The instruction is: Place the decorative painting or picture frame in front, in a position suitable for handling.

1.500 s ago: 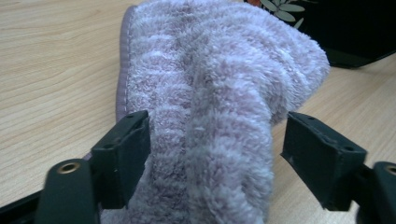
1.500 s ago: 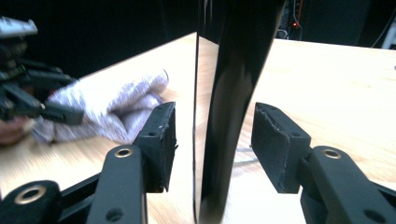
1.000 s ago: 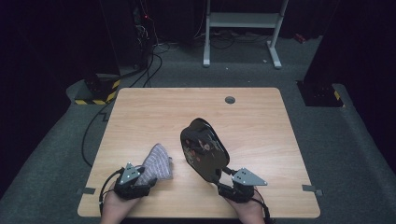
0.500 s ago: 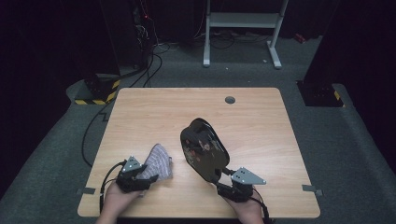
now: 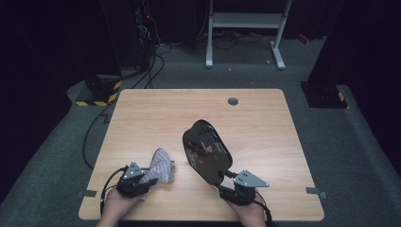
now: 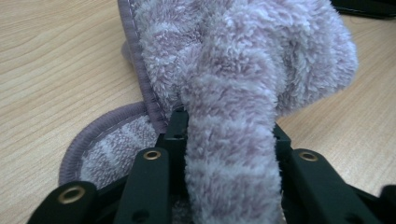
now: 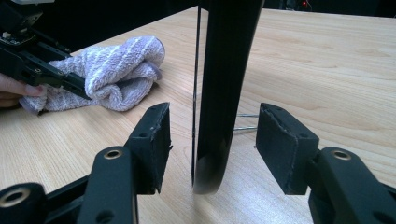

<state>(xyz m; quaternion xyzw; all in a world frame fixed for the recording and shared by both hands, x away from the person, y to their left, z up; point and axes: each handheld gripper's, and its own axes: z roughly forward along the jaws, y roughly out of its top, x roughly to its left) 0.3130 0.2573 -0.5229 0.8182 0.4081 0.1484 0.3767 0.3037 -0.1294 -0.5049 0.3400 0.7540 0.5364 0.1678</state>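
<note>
A glossy black plate (image 5: 206, 151) stands on edge near the table's front centre, with thin metal wires (image 7: 245, 121) behind its foot. My right gripper (image 5: 223, 181) is at the plate's lower rim. In the right gripper view the plate (image 7: 229, 70) rises between the two pads of the right gripper (image 7: 215, 144), which stands open with a gap on each side. A lilac striped towel (image 5: 161, 165) lies bunched at the front left. My left gripper (image 5: 150, 178) is shut on a fold of the towel (image 6: 233, 70), clamped between the left gripper (image 6: 229, 130) jaws.
The wooden table (image 5: 156, 113) has a round cable hole (image 5: 232, 100) at the back. Grey tape marks (image 5: 314, 190) sit by the front corners. Cables (image 5: 94, 137) trail over the floor at left. A white frame (image 5: 246, 28) stands beyond the table.
The left gripper with the towel has shifted very slightly. The plate and the right gripper have stayed where they were.
</note>
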